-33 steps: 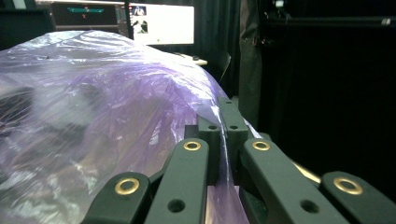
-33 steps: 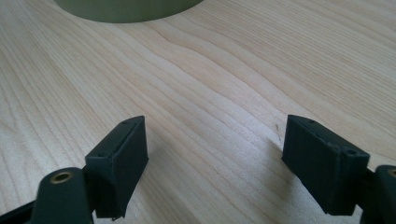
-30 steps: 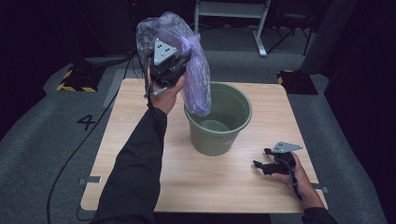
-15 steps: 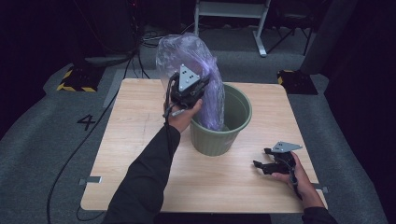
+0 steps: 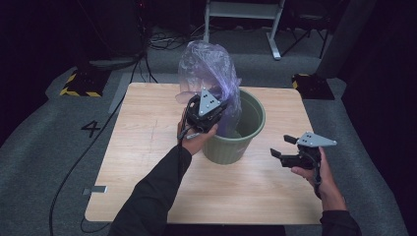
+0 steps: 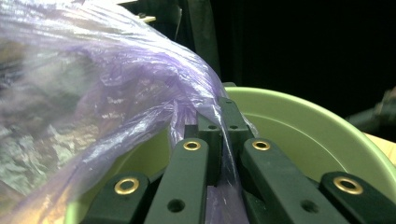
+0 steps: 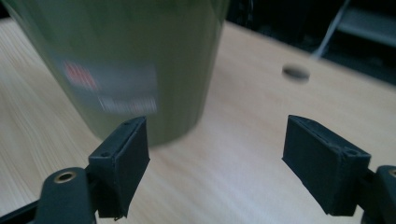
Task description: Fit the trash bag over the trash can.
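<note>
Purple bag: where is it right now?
In the high view the purple bag billows above the far-left rim of the green bin at table centre, pinched in the left gripper; the left gripper view shows its jaws shut on the plastic over the bin's mouth.

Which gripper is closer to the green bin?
The left. The left gripper is right at the green bin, over its rim, jaws shut on the purple bag. The right gripper is open, off to the bin's side above the table, not touching it.
</note>
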`<state>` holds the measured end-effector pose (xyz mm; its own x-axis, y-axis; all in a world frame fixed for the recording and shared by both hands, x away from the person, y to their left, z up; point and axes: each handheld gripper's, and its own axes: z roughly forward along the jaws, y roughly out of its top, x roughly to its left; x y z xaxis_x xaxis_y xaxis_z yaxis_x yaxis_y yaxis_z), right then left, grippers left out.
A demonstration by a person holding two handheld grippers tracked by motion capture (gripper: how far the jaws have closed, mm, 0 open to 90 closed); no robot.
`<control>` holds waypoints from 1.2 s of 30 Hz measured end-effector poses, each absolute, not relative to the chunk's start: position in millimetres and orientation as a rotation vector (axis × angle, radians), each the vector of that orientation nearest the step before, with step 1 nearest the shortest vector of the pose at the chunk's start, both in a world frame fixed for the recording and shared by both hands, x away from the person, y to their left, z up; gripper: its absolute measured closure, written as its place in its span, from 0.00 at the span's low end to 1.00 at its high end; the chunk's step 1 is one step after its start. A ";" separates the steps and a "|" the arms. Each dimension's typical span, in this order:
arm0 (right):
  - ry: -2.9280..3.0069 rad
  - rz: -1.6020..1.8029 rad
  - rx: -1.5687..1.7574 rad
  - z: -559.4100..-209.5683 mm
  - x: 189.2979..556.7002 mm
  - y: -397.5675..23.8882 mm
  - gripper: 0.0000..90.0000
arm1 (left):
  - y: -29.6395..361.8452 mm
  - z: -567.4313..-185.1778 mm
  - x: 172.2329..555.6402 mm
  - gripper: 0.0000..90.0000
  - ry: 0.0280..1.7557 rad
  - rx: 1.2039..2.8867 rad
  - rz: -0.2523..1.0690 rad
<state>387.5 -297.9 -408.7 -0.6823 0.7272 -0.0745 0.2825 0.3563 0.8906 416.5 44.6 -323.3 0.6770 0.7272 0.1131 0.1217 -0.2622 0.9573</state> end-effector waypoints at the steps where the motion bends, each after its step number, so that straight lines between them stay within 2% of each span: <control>1: 2.143 1.306 0.853 -397.8 385.4 -296.0 0.24 | 45.1 -324.2 415.7 0.99 0.677 1.773 0.675; 6: 2.097 1.383 0.753 -355.6 378.8 -280.0 0.25 | 46.1 -329.4 410.1 0.99 0.673 1.779 0.657; 14: 2.096 1.406 0.645 -324.5 382.0 -239.4 0.25 | 47.7 -339.9 397.0 0.99 0.643 1.789 0.645; 21: 2.159 1.431 0.613 -318.6 392.3 -206.0 0.24 | 49.6 -352.4 393.4 0.99 0.652 1.791 0.625; 33: 2.094 1.504 0.718 -303.0 408.0 -176.4 0.24 | 42.8 -366.0 387.5 0.99 0.635 1.813 0.641; 36: 2.089 1.501 0.749 -302.9 412.2 -169.4 0.28 | 42.1 -366.2 388.0 0.99 0.635 1.812 0.638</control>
